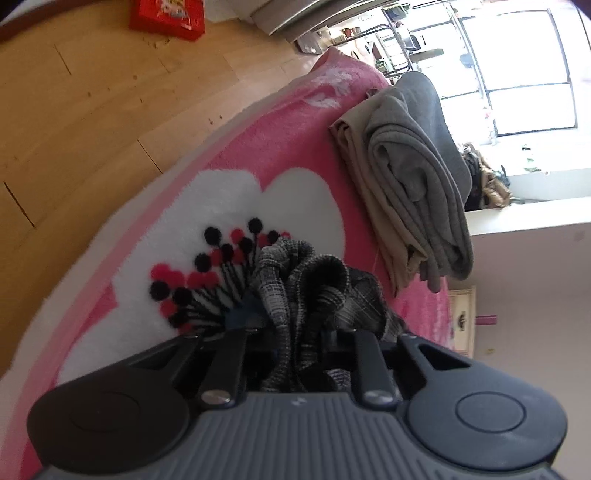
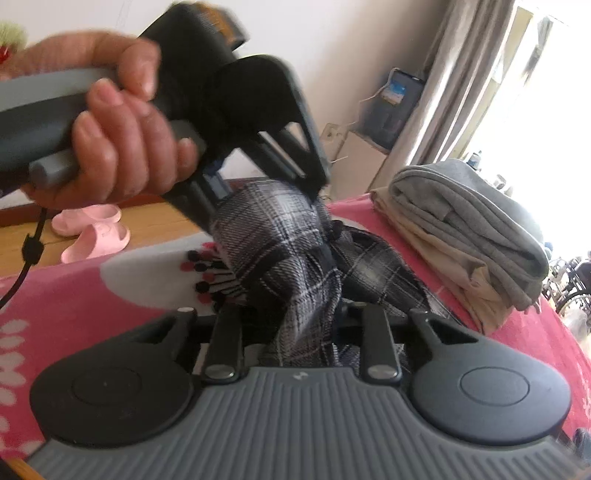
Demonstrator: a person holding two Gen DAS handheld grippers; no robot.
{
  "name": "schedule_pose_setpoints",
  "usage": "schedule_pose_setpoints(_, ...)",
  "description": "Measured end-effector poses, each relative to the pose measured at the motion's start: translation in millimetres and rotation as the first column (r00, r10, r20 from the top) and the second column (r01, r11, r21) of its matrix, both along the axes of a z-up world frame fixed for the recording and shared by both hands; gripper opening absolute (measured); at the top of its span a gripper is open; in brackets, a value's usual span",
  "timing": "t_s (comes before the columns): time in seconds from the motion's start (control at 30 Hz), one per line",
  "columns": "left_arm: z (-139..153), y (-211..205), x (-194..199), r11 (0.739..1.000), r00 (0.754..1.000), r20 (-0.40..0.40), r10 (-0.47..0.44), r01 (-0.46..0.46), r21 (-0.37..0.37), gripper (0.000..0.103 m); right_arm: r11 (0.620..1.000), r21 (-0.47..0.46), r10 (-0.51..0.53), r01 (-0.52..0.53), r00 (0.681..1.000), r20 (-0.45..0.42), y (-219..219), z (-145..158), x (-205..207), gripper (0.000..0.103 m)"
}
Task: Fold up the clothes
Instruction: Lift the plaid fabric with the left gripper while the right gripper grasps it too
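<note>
Daylight from a big window falls across a bed covered by a pink blanket (image 1: pixel 280 122) with a white flower pattern, and wooden floor (image 1: pixel 81 122) shows past its edge. Toward the far side of the bed a grey garment (image 2: pixel 476 221) lies folded on top of a beige one (image 2: pixel 443 258), probably a pile of finished pieces kept clear of the working area. Near the middle of the blanket, over the flower, a dark plaid shirt (image 2: pixel 291 258) is bunched and partly lifted. The left tool (image 2: pixel 266 184), held by a hand (image 2: pixel 122 136), is clamped on an upper fold of that shirt, and in its own view cloth fills the gap between its fingers. The right tool (image 2: pixel 303 332) also has plaid cloth running between its fingers, which stand close on it, so it looks gripped there too. Two grips on separate parts of the cloth would let the shirt be pulled out flat before any fold. A red box (image 1: pixel 168 16) and pink slippers (image 2: pixel 92 229) sit on the floor, away from the work.
</note>
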State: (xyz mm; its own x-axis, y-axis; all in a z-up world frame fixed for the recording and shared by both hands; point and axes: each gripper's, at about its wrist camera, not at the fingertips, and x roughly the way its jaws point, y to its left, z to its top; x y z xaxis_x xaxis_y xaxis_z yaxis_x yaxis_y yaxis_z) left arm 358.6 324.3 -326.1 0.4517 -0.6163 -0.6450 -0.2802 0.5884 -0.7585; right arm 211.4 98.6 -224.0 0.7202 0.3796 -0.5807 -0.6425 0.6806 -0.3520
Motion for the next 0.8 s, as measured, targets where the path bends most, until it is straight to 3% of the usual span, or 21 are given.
schedule_pose_setpoints(0.37,15,6,-1,0.999,1.000,-0.011,-0.014,0.014,0.053,0.018,0.999,0.009,0.033,-0.033,0.997,-0.075,13,14,-6,0.017)
schedule_pose_setpoints(0.8,35,49,-20,0.991,0.998,-0.038,0.043,-0.038,0.125,0.017,0.993,0.075,0.098,-0.090,0.988,-0.116,49,30,-17,0.017)
